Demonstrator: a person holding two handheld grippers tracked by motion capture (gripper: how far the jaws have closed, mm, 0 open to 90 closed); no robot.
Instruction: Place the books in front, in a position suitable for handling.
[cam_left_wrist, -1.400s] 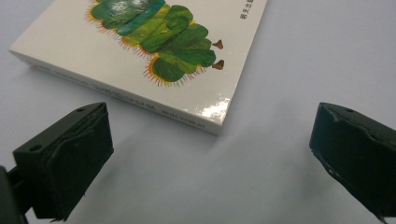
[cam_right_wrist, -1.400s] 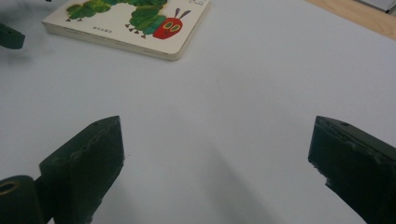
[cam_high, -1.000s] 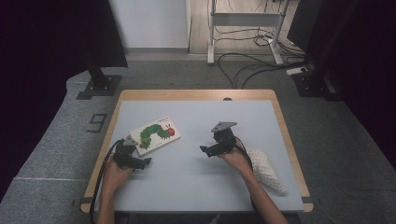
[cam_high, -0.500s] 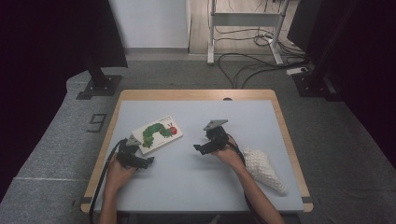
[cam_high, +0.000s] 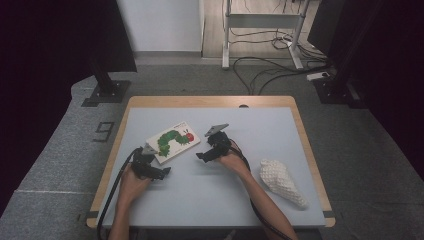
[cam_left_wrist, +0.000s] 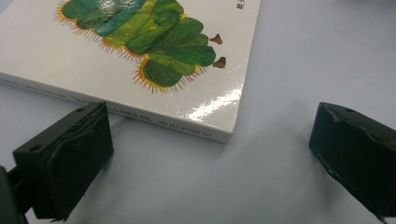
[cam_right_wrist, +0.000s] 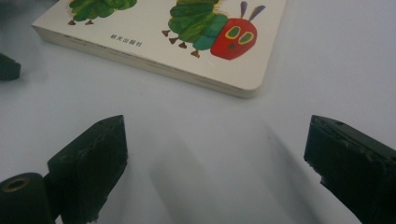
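Observation:
A white board book (cam_high: 173, 141) with a green caterpillar on its cover lies flat left of the table's middle. My left gripper (cam_high: 161, 171) sits just in front of the book's near corner, open with nothing between its jaws. Seen from the left gripper view, the book (cam_left_wrist: 140, 60) has its spine edge close to the left jaw, and the gripper (cam_left_wrist: 210, 158) points at the corner. My right gripper (cam_high: 201, 155) hovers low to the right of the book, open and empty. In the right gripper view the book (cam_right_wrist: 168, 42), with the red caterpillar head, lies just ahead of that gripper (cam_right_wrist: 215, 172).
A white knitted cone-shaped object (cam_high: 282, 182) lies near the table's right front edge. The table (cam_high: 270, 125) has a pale blue top with a wooden rim. Cables and stand legs are on the floor beyond it.
My right gripper has moved left and forward toward the book's right side. The left gripper has shifted slightly right toward the book's near corner.

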